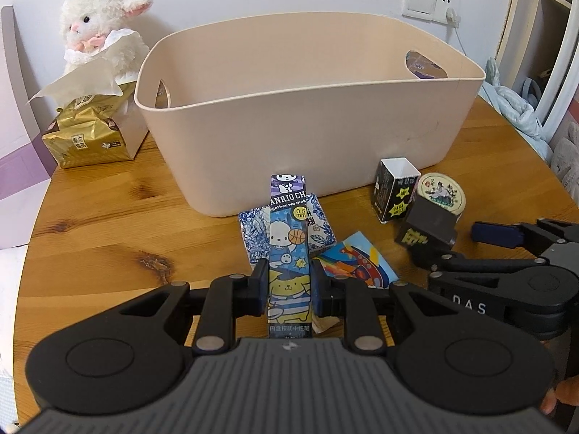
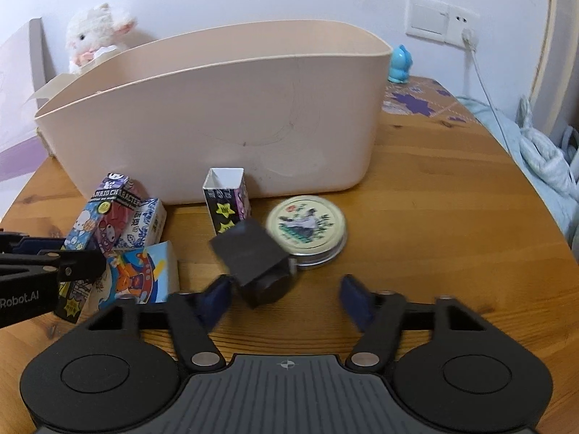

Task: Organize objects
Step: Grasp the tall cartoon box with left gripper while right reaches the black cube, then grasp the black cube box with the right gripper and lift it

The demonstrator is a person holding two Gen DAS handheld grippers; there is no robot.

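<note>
My left gripper [image 1: 287, 289] clamps the tall cartoon pen box [image 1: 289, 249] low on its sides. It stands just in front of the beige bin [image 1: 307, 144]. To do this well, I think I must lift it straight up above the rim before I carry it over, so it does not catch the wall.

My right gripper [image 2: 284, 294] is spread wide, grasping nothing; the dark box [image 2: 258, 264] lies tilted beside its left finger.

I count on the table [image 2: 434, 235]: one pen box, one dark box, one open small carton [image 2: 226, 204], one round tin [image 2: 307, 229], one blue-white packet [image 1: 318, 229], one rocket packet [image 1: 356, 260].

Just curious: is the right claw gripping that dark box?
No, the right claw is open, and the dark box lies loose beside one finger.
</note>
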